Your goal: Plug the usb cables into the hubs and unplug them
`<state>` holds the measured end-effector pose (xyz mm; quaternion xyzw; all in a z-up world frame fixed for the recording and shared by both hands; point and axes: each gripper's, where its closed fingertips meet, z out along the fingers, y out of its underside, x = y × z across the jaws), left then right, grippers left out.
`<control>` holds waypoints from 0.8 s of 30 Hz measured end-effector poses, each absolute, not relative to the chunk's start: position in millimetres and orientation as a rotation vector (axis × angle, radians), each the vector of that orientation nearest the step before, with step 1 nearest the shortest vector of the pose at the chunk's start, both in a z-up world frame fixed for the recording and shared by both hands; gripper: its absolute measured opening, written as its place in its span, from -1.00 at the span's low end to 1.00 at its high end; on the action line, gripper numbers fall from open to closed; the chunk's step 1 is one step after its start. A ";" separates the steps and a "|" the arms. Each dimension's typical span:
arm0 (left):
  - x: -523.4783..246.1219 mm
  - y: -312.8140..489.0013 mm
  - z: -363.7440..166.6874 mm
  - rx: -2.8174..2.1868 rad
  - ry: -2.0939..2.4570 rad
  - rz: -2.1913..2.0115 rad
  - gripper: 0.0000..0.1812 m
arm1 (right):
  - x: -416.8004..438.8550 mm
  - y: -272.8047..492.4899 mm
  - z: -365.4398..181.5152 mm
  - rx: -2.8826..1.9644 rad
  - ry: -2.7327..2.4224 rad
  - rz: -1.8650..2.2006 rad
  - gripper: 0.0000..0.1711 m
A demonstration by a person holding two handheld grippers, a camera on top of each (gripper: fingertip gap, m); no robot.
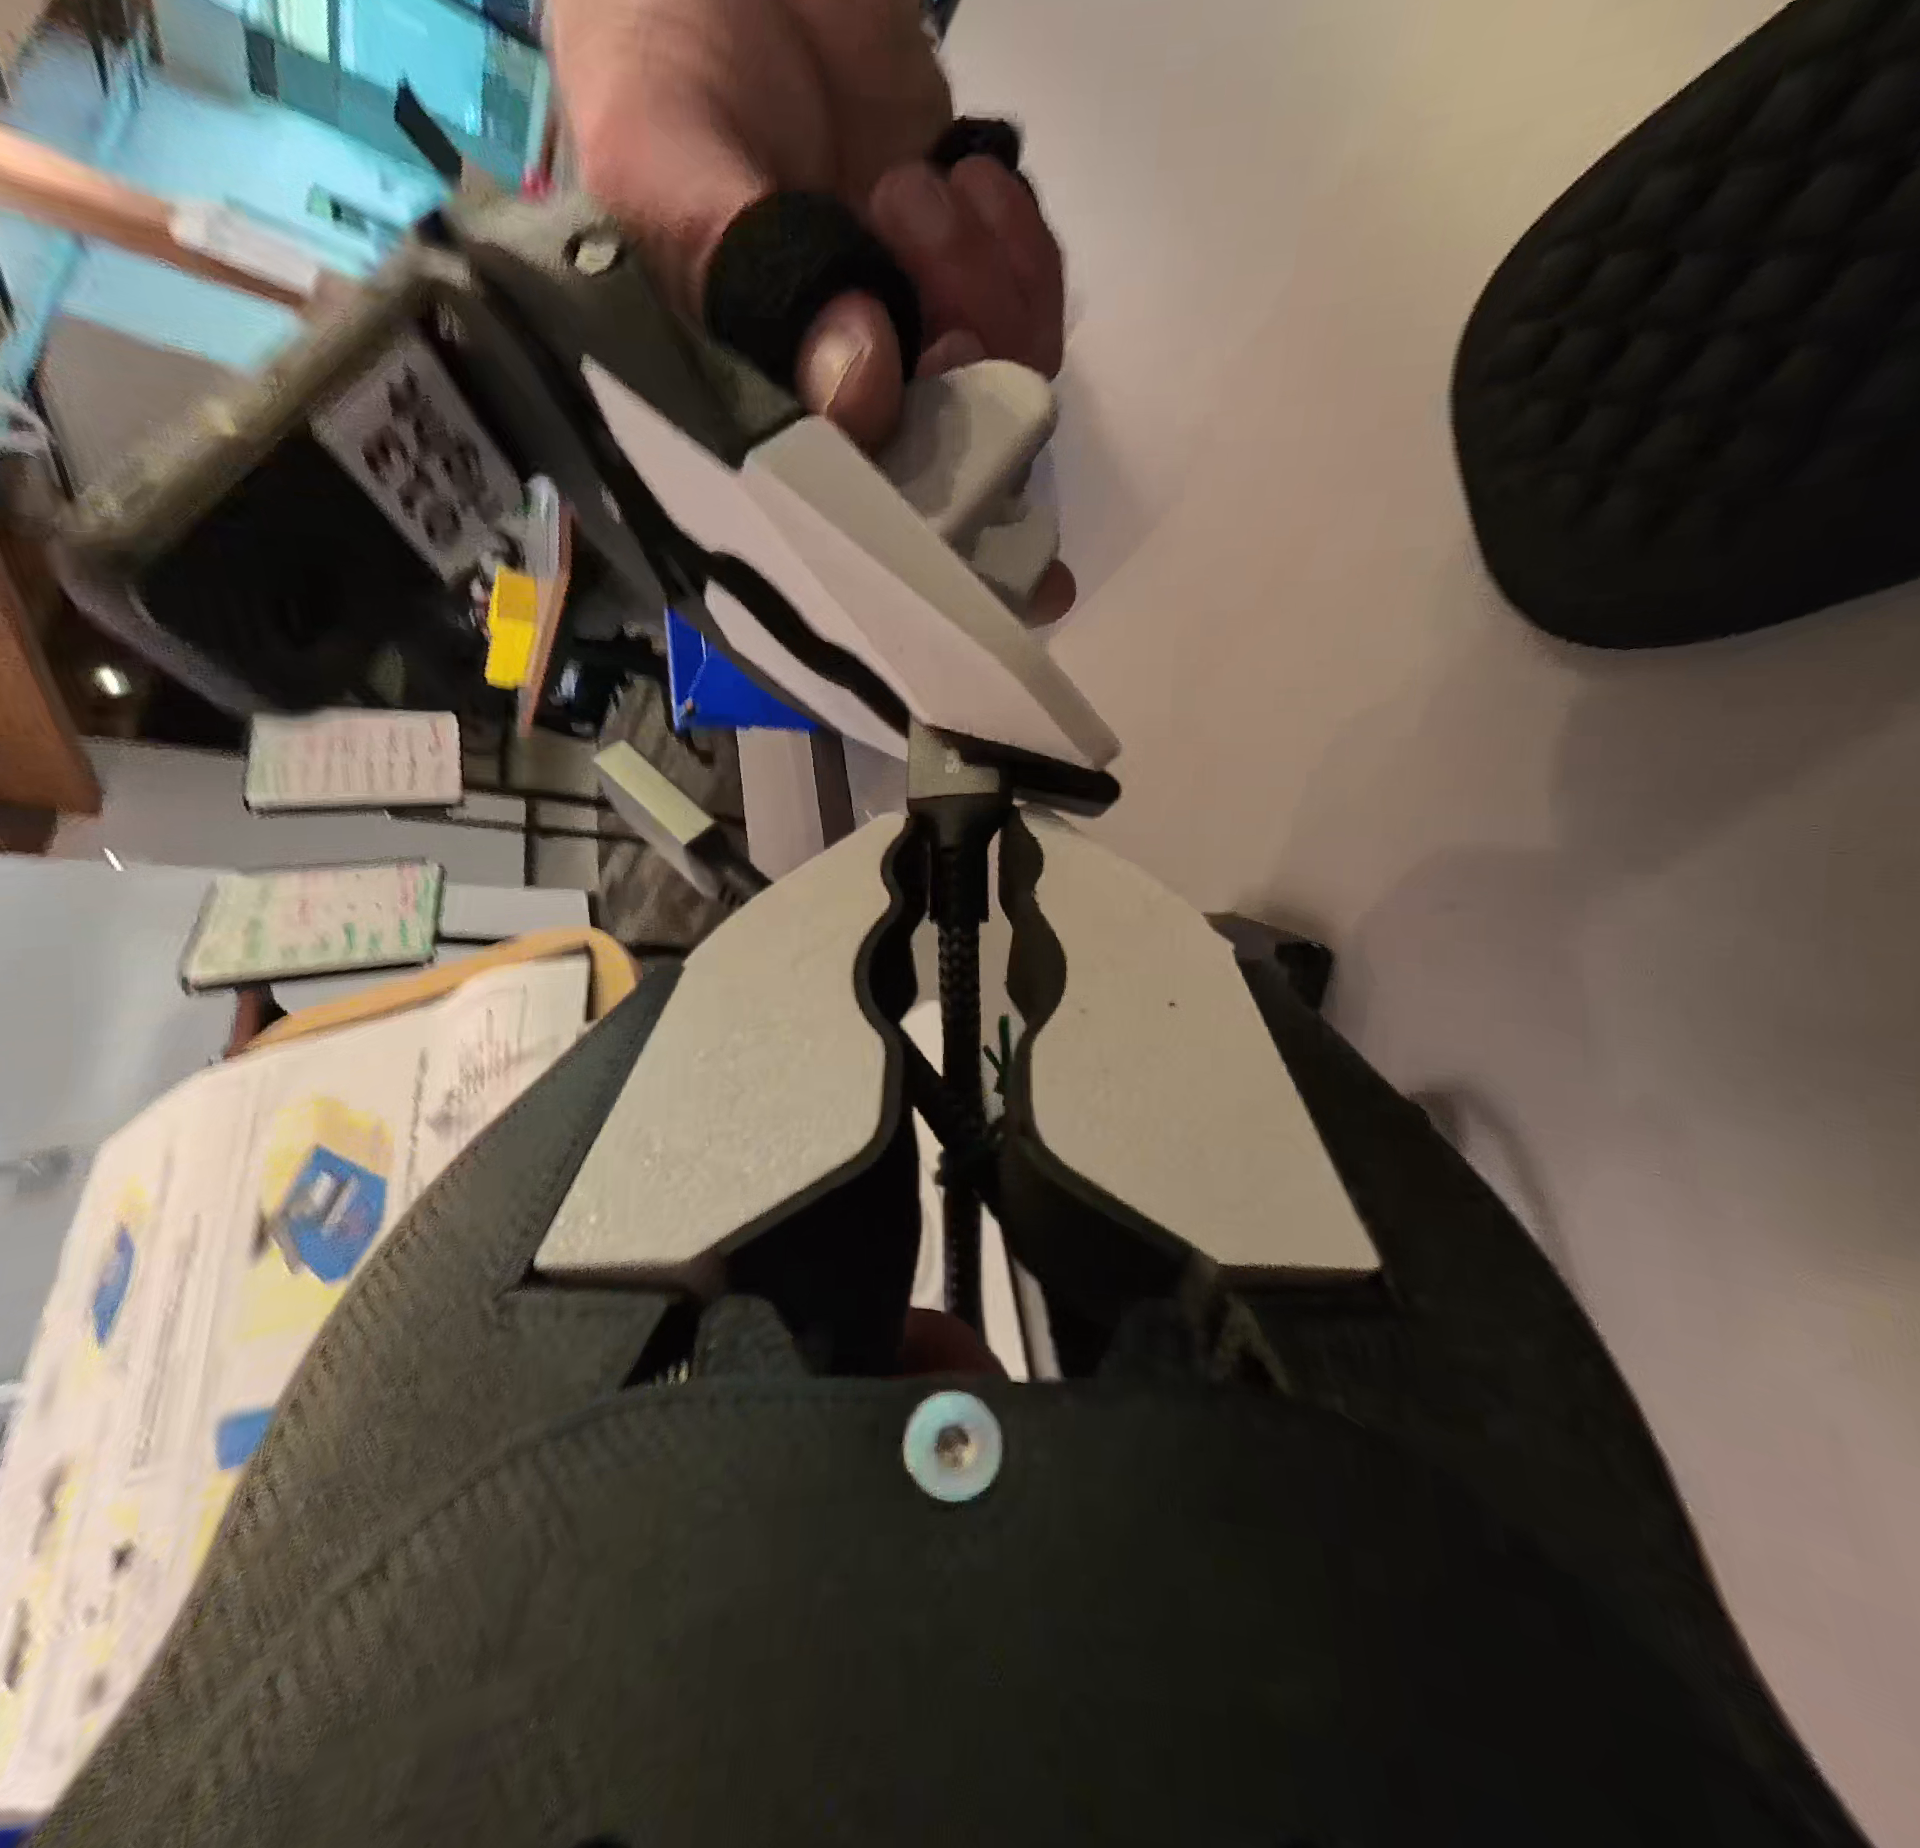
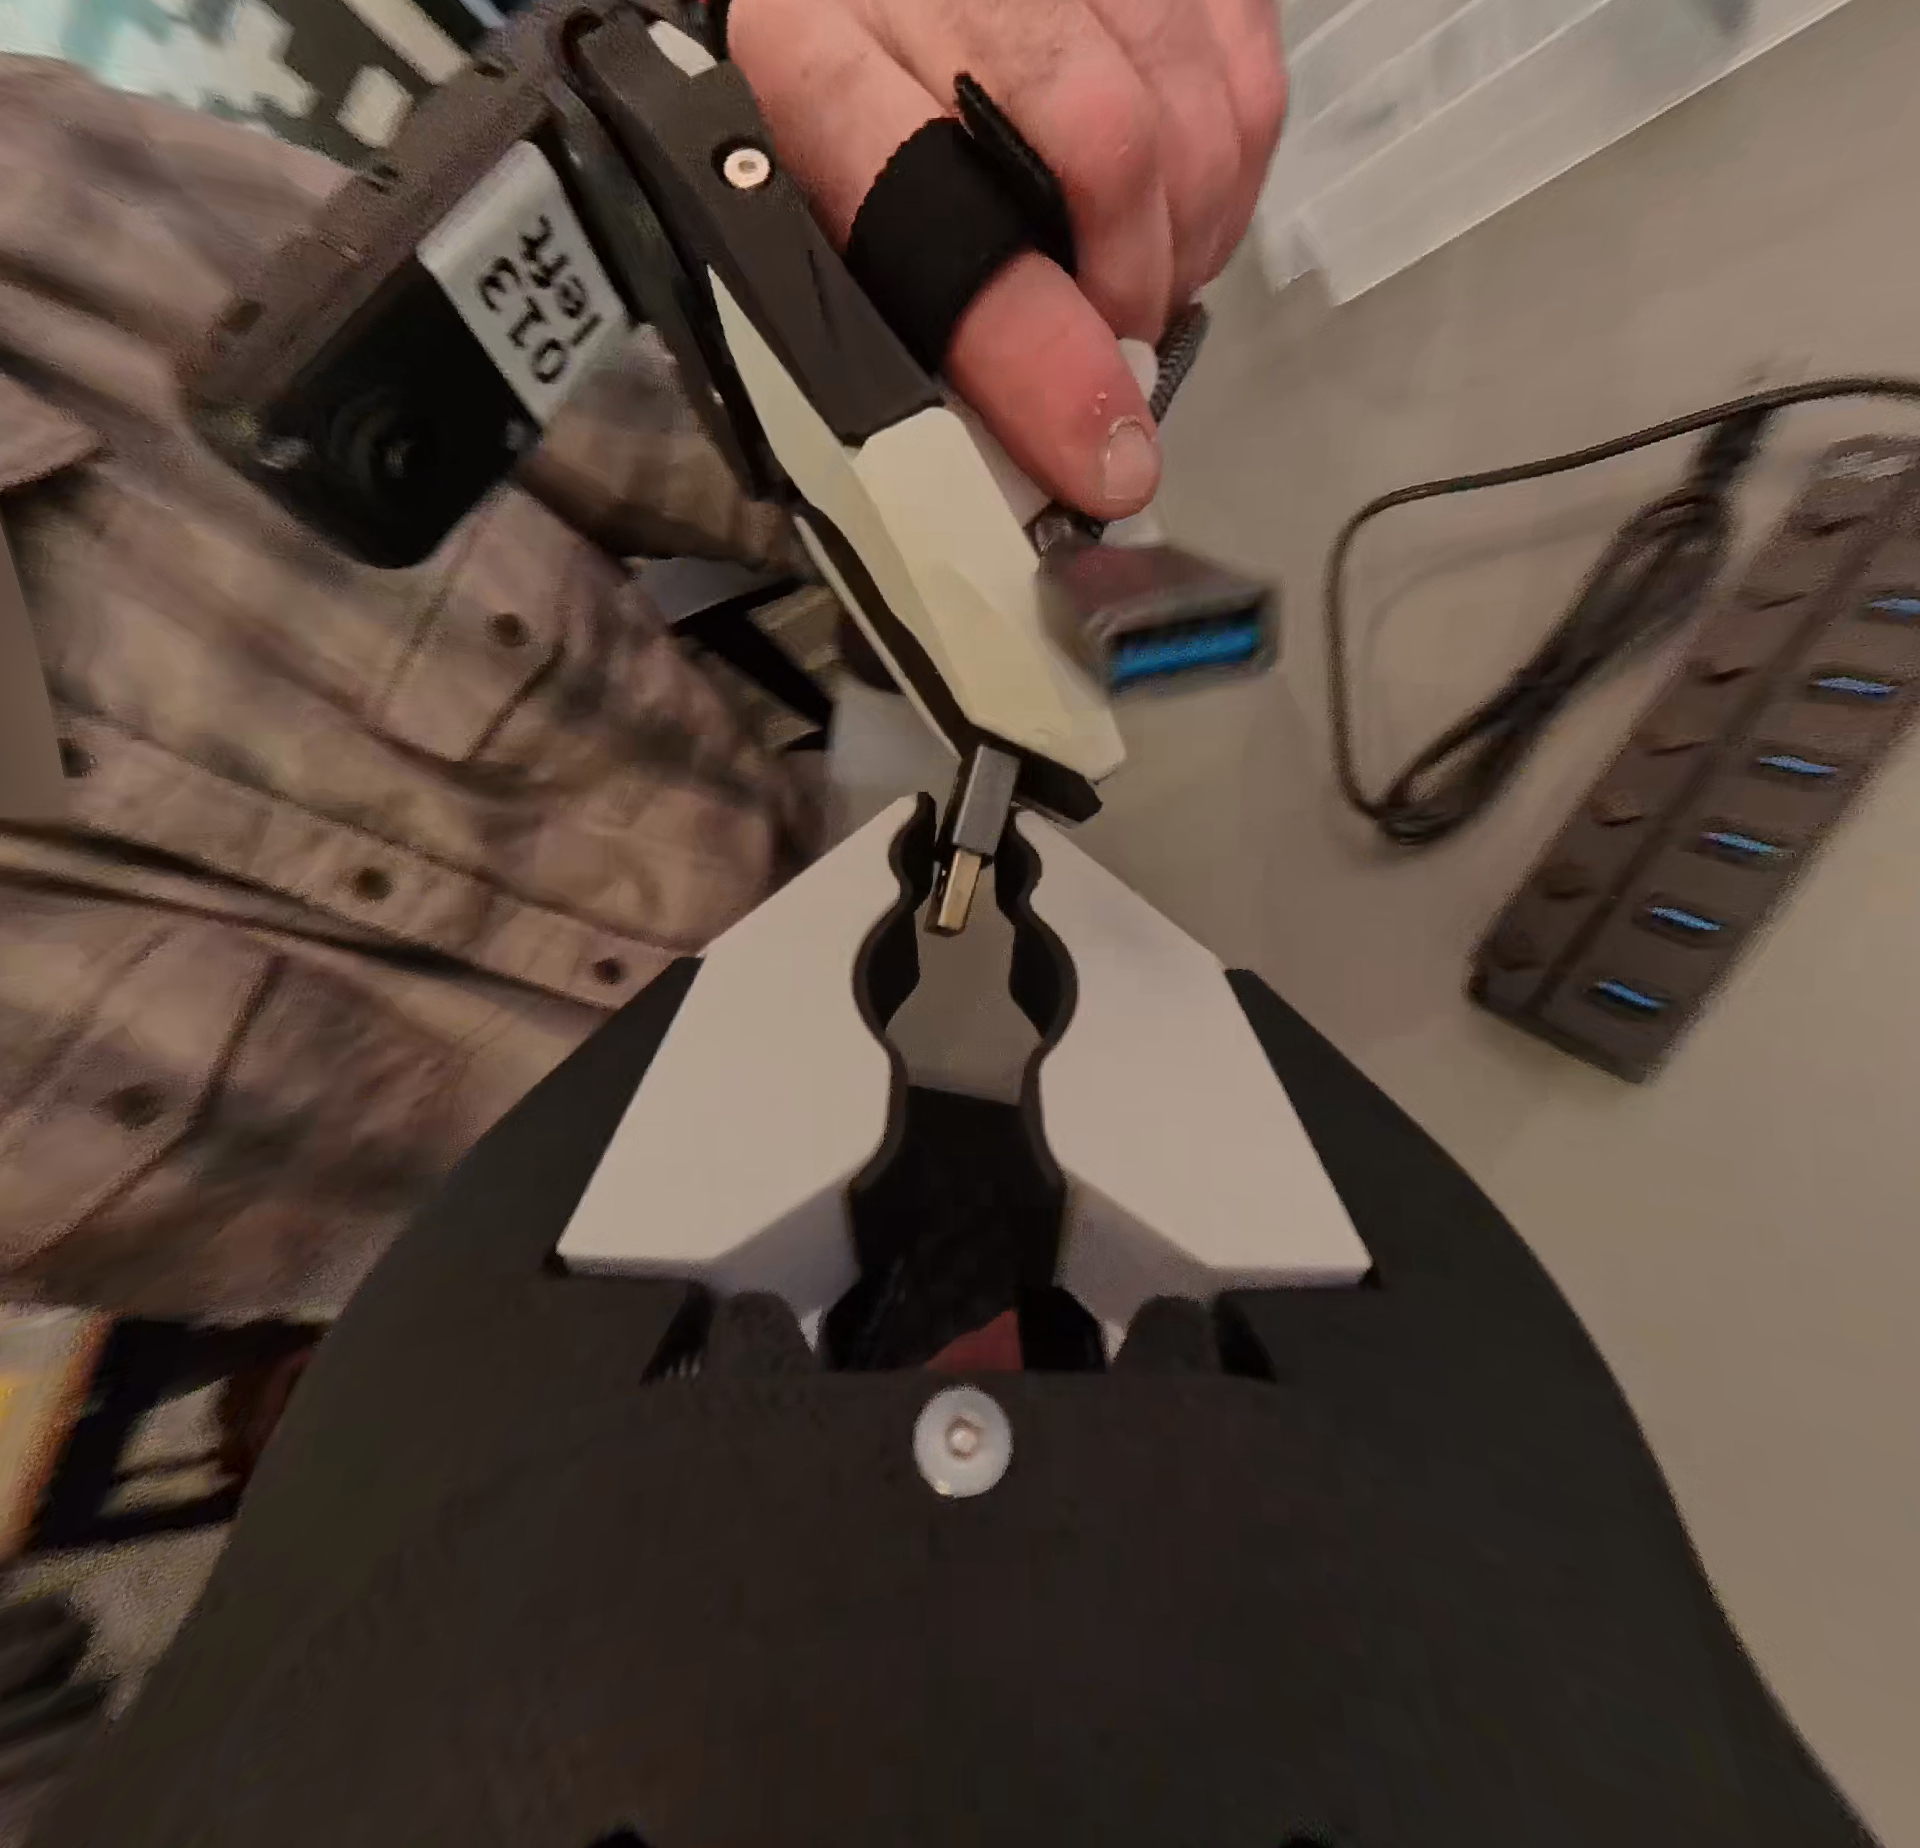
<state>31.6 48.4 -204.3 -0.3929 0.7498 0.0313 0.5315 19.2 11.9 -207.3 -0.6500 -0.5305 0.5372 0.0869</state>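
Your left gripper [image 1: 951,837] and right gripper [image 2: 964,824] both clamped the plug [image 2: 958,889], well apart from the hub [image 2: 1714,759]; uneven release could twist it.

Black printed characters on the left gripper's [image 2: 1023,775] white label [image 2: 530,318].

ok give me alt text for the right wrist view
A black usb plug sits pinched between the tips of the right gripper, its metal end pointing back at the camera. The left gripper, held in a hand, meets the plug from above. A long dark usb hub with blue ports lies on the pale table to the right.
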 end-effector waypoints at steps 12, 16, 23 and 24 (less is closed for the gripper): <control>26.5 65.2 -207.0 -1.346 1.644 -0.314 -0.87 | 28.5 58.7 -194.8 -1.510 -1.550 0.359 -0.60; 27.9 60.0 -203.8 -1.355 1.638 -0.358 -0.87 | 22.8 54.4 -190.1 -1.456 -1.487 0.520 -0.82; 28.6 51.6 -201.3 -1.353 1.655 -0.427 -0.87 | 20.4 44.3 -181.0 -1.392 -1.432 0.652 -0.82; 28.3 50.0 -202.9 -1.351 1.671 -0.424 -0.87 | 19.4 42.4 -181.1 -1.394 -1.429 0.676 -0.83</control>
